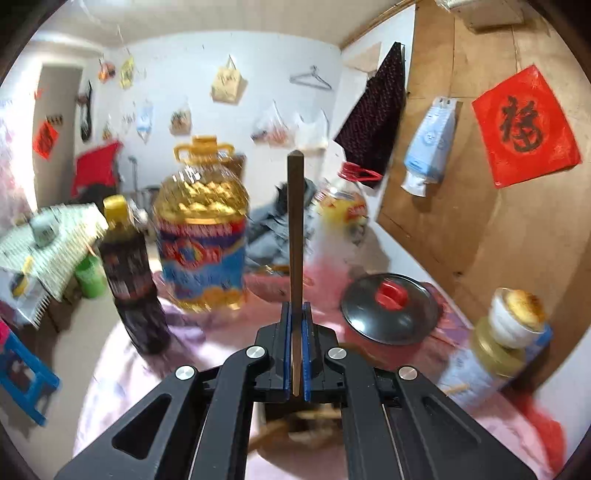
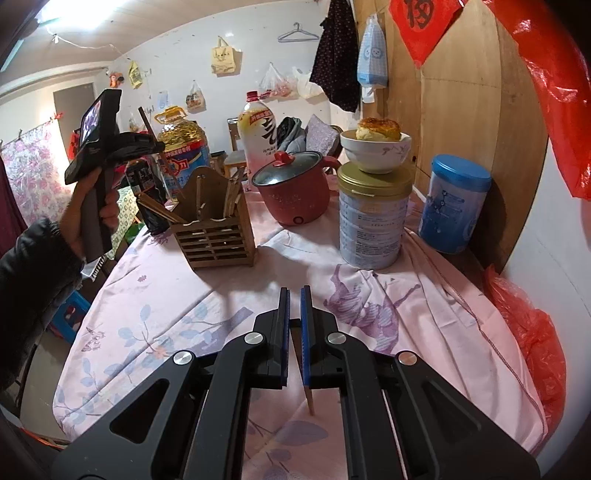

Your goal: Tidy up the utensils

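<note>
Left wrist: left tongs [image 1: 295, 314] clamp upright chopstick [image 1: 295, 221] above holder [image 2: 214, 236].

A lived-in home, kitchen corner. Floral cloth [image 2: 155, 314] over the worktop, cooking oil jug [image 1: 201, 225], sauce bottle [image 1: 129, 280], red electric pot [image 2: 295, 192], bowl [image 2: 375, 151] of bread on a tin [image 2: 373, 218]. Bags [image 2: 223, 55], hanger [image 2: 297, 35], red paper charm [image 1: 524, 125] on walls.

Black linkage arms with silver round screws, blue pads [image 2: 305, 332], a dark sleeve [image 2: 33, 266] at the wrist
</note>
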Tool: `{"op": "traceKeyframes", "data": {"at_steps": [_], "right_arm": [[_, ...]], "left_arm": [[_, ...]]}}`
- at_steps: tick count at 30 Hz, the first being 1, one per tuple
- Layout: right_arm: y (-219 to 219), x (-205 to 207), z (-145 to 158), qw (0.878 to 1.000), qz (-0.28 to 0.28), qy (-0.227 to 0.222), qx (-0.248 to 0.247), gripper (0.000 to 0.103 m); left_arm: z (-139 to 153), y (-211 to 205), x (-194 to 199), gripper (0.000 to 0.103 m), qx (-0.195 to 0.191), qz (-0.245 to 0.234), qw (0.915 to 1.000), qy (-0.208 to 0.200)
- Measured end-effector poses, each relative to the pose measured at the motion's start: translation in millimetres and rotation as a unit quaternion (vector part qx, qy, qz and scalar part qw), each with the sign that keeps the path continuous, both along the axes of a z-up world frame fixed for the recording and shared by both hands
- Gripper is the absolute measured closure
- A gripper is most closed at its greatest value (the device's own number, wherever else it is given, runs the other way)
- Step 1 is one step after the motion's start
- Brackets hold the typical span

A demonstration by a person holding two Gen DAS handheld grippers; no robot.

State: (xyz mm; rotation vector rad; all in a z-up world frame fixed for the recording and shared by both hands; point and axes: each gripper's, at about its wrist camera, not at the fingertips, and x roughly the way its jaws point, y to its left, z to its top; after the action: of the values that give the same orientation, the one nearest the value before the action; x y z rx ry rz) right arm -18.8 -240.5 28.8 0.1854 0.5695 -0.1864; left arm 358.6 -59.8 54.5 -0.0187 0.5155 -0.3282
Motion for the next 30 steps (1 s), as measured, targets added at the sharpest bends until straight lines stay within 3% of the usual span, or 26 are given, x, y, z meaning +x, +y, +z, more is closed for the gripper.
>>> {"op": "traceKeyframes", "data": {"at_steps": [2,4,5,8,11,15,22,30], "right_arm": [[-2,-1,1,1.0,-0.006,0.0,0.002,0.097],[-3,0,2,1.0,-0.009,-0.001,0.003,0.097],[-3,1,4,1.0,-0.009,-0.004,0.002,0.097],[-3,7,11,1.0,0.0,-0.013,0.005,0.097],[-2,16,17,1.0,0.014,-0.021,0.012,0.097],[4,37,31,0.998,0.049,-0.039,0.025,0.097],[18,89,71,0.988,0.115,-0.087,0.05,0.097],[24,152,116,0.977,0.145,-0.144,0.058,0.097]], "left_arm": [[-13,-5,6,0.097,0.009,0.0,0.9999,0.009],[-29,-3,11,0.08,-0.008,-0.004,0.9985,0.054],[-35,2,9,0.062,-0.023,-0.004,0.9974,0.068],[-37,18,-5,0.055,-0.035,0.003,0.9974,0.064],[-34,41,-23,0.037,-0.049,0.011,0.9959,0.075],[-34,65,-59,0.021,-0.026,0.025,0.9968,0.071],[-60,97,-117,0.018,0.014,0.041,0.9931,0.109],[-80,147,-156,0.017,0.012,0.088,0.9841,0.154]]}}
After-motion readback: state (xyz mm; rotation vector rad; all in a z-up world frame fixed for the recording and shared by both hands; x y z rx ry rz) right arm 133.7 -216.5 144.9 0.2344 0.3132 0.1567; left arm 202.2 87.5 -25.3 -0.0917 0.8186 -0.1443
